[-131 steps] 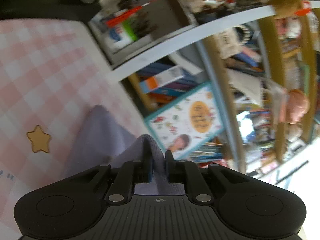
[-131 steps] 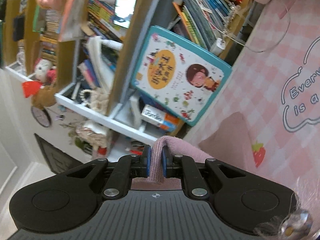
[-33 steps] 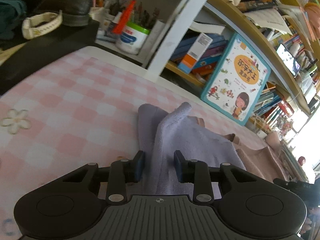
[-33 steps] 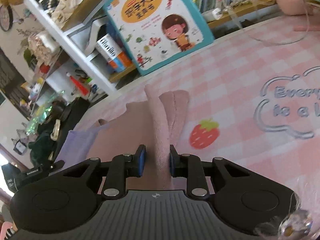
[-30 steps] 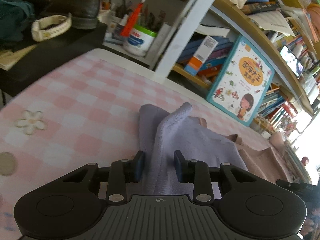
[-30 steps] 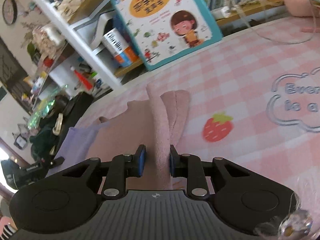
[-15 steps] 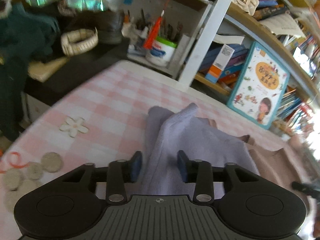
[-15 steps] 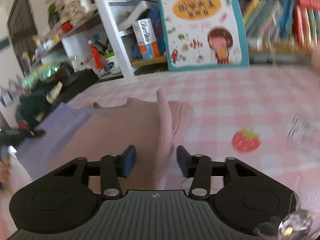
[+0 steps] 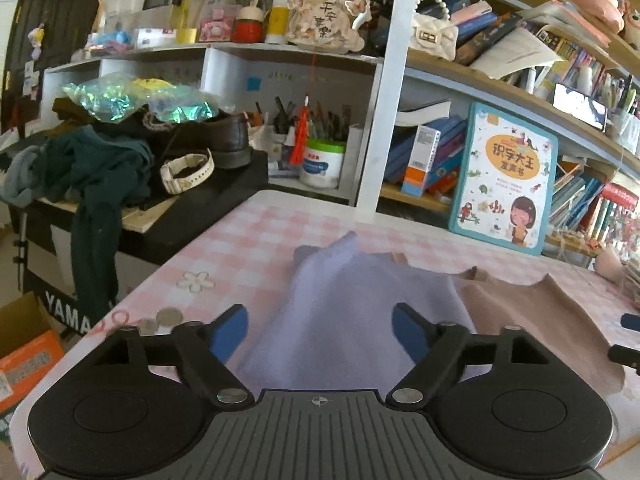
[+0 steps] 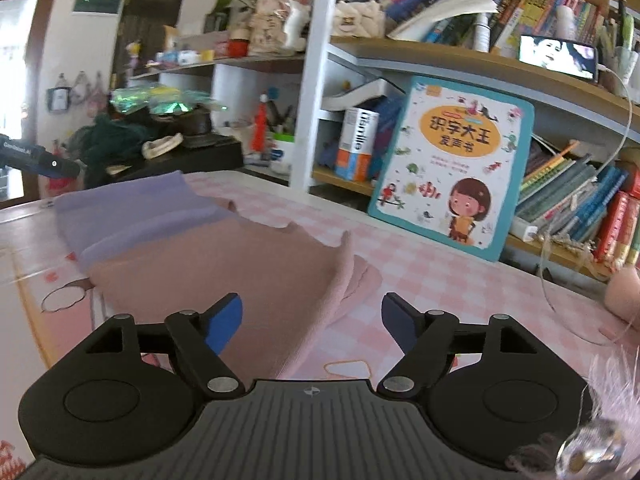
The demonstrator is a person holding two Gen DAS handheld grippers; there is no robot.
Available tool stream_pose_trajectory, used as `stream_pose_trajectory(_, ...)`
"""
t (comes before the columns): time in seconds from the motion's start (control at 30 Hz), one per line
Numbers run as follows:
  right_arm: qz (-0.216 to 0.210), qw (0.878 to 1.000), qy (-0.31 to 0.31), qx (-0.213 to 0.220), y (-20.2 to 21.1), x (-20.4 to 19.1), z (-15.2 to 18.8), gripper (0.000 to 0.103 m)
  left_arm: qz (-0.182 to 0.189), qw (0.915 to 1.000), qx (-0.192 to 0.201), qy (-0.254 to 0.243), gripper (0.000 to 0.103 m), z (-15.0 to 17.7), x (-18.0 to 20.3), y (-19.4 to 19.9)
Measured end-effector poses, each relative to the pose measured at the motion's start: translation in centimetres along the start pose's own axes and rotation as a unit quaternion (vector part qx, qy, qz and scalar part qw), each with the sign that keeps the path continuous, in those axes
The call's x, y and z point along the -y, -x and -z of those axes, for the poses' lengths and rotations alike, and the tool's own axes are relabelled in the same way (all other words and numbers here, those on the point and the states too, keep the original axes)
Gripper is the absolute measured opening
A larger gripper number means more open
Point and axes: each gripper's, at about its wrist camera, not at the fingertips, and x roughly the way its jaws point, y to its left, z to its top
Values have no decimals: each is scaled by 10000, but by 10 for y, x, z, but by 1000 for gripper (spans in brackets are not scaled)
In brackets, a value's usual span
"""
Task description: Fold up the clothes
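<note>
A folded garment lies flat on the pink checked tablecloth. Its left part is lilac and its right part is dusty pink. My left gripper is open and empty, just above the near edge of the lilac part. In the right wrist view the pink part lies ahead with a raised fold at its right edge, and the lilac part lies beyond to the left. My right gripper is open and empty over the pink part's near right corner.
A children's book leans on the bookshelf behind the table. A dark keyboard stand piled with clothes and a shoe stands left of the table. A cardboard box sits on the floor at left. A thin cable loops at right.
Both grippers have opened wide and let go of the garment's folds. They have drawn back toward me, and the garment now lies flat on the table.
</note>
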Motion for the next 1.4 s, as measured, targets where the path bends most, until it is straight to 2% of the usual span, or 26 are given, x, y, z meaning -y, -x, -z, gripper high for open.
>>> stream_pose_trajectory(0.07, -32, 10000, -84, -2, 1, 3, 1, 78, -43, 10000, -37, 59, 94, 4, 4, 7)
stream_pose_trajectory(0.17, -63, 10000, 18, -66, -2, 5, 0, 80, -76, 9996, -141, 212, 97, 10, 9, 11)
stream_pose_trajectory(0.3, -194, 9990, 338, -234, 0, 2, 2, 84, -83, 9988, -310, 361, 98, 18, 15, 12)
stream_pose_trajectory(0.47, -253, 9991, 132, -303, 2, 9, 7, 85, 195, 9935, -601, 952, 98, 25, 12, 6)
stream_pose_trajectory(0.57, -289, 9993, -19, -247, 2, 14, 7, 85, 475, 9826, -782, 1616, 98, 31, 1, -1)
stream_pose_trajectory(0.67, -224, 9991, -117, -338, -3, 18, 7, 85, 839, 9612, -954, 2447, 98, 39, -13, -10)
stream_pose_trajectory(0.77, -203, 9984, -105, -522, -10, 17, 6, 85, 936, 9448, -870, 3016, 96, 45, -23, -14)
stream_pose_trajectory(0.8, -188, 9982, -105, -558, -11, 17, 6, 85, 894, 9428, -817, 3105, 96, 46, -25, -14)
stream_pose_trajectory(0.9, -141, 9976, -114, -663, -14, 17, 6, 86, 805, 9370, -740, 3319, 89, 46, -27, -18)
stream_pose_trajectory(1.07, -109, 9961, -17, -879, -21, 14, 8, 88, 679, 9248, -672, 3683, 68, 45, -33, -28)
stream_pose_trajectory(1.17, -104, 9958, -39, -911, -23, 16, 8, 91, 601, 9172, -598, 3893, 59, 46, -37, -32)
stream_pose_trajectory(1.3, -121, 9955, -57, -933, -24, 17, 8, 91, 417, 9118, -528, 4052, 42, 48, -39, -36)
stream_pose_trajectory(1.37, -125, 9956, -36, -931, -24, 16, 8, 91, 321, 9102, -537, 4094, 28, 48, -39, -39)
stream_pose_trajectory(1.4, -121, 9956, -27, -929, -24, 15, 8, 91, 306, 9104, -530, 4091, 26, 48, -39, -40)
